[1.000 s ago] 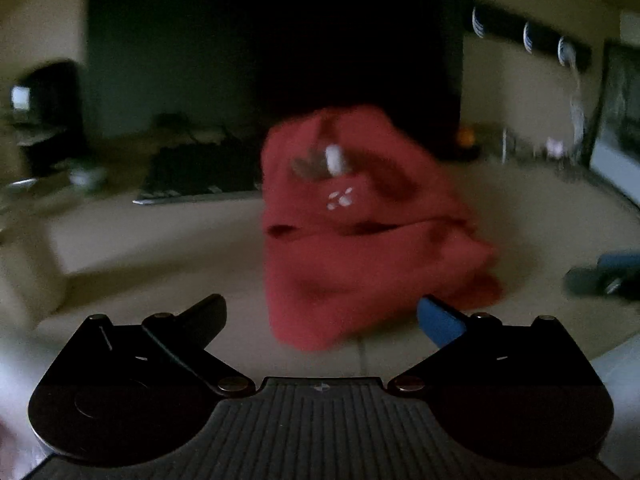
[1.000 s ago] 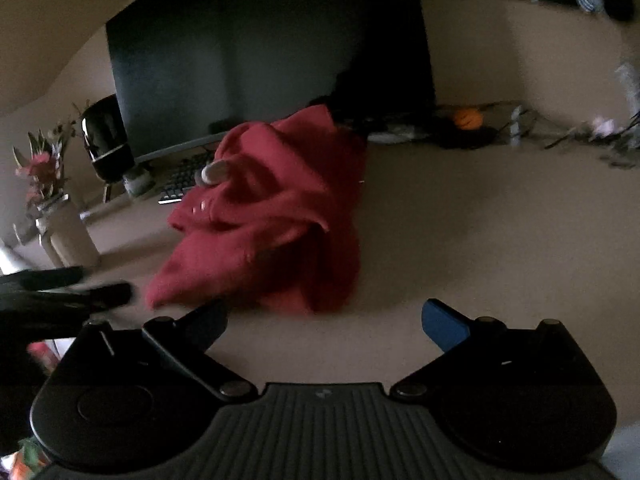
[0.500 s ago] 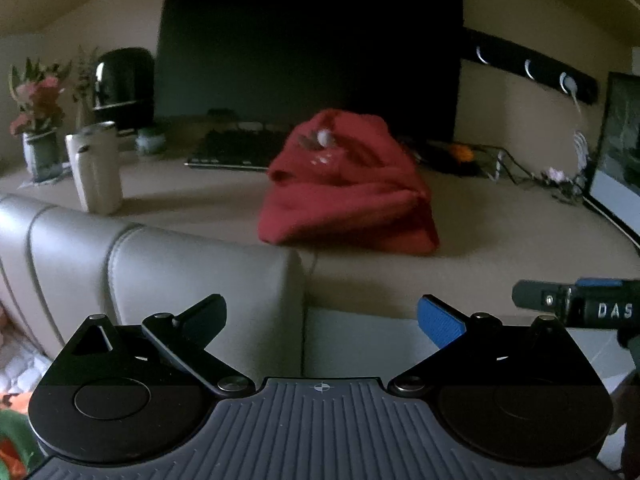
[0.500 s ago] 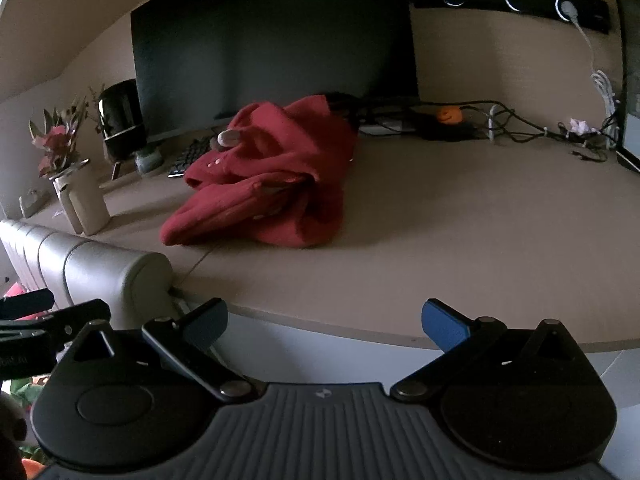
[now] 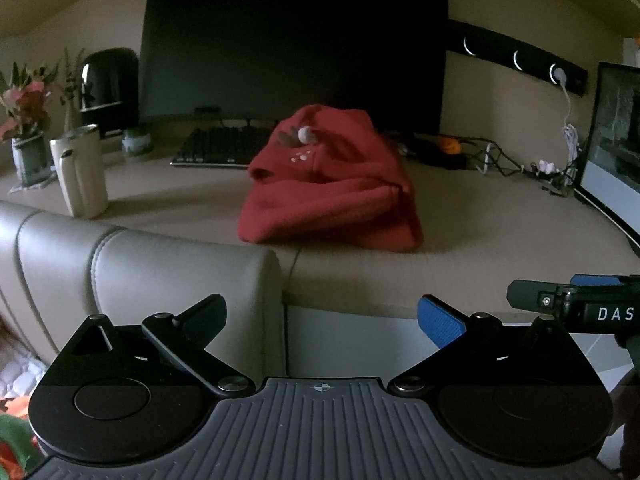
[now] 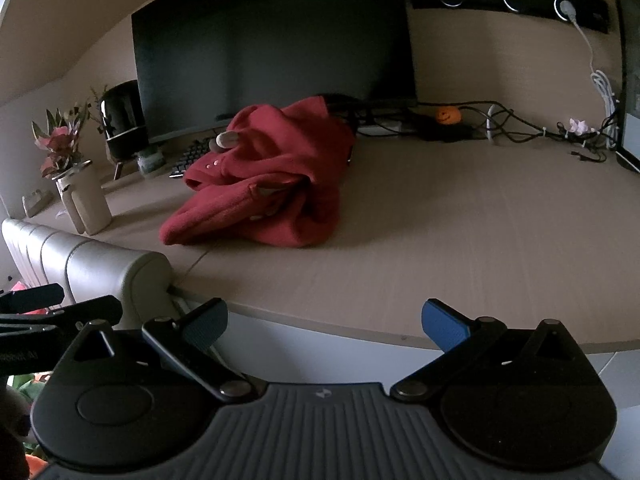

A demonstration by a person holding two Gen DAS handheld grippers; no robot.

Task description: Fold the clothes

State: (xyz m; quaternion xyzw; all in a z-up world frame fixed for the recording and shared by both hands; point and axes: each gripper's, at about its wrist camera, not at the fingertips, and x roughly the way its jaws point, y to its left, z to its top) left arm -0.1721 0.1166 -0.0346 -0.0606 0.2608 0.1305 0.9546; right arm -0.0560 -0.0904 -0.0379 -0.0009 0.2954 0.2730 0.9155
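A red fleece garment (image 5: 332, 188) lies in a crumpled heap on the beige desk (image 5: 500, 236), with a small grey-white pompom on top. The right wrist view shows the same garment (image 6: 272, 184) left of centre on the desk (image 6: 460, 232). My left gripper (image 5: 322, 316) hangs open below the desk's front edge, well short of the garment, with nothing between its fingers. My right gripper (image 6: 324, 320) is also open and empty, off the desk's front edge. The right gripper's tip (image 5: 572, 300) shows at the right of the left wrist view.
A grey padded chair back (image 5: 140, 276) stands between the left gripper and the desk. Behind the garment are a keyboard (image 5: 220, 148), a large dark monitor (image 5: 296, 40) and a cream vase (image 5: 82, 172). Cables (image 6: 520, 124) and a second screen (image 5: 616, 128) sit at the right.
Both grippers have pulled back from the garment and dropped below the desk edge. The chair back has come into view. The garment lies where it was.
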